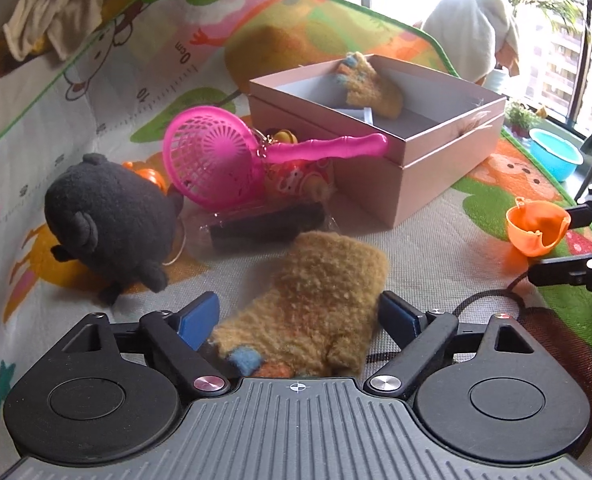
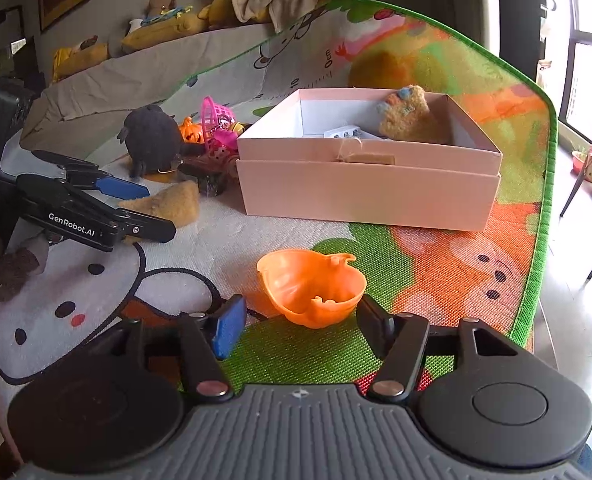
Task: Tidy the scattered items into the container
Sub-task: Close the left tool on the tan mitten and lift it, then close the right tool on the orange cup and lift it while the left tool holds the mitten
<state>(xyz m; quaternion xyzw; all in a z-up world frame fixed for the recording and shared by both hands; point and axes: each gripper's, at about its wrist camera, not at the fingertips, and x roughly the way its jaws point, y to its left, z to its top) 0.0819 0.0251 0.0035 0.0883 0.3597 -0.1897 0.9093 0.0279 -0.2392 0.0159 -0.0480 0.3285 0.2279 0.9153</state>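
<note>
While scattered: two socks [image 1: 312, 300], one box [image 1: 448, 168]

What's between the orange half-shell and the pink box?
Nothing. In the right wrist view only bare play mat separates the orange half-shell from the pink box; the left wrist view agrees.

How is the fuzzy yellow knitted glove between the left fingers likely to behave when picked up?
The fuzzy yellow knitted glove will probably go floppy and sag, since it lies flat and shapeless on the woven play mat. It looks light. Its fuzzy pile should grip the blue fingers rather than slip.
</note>
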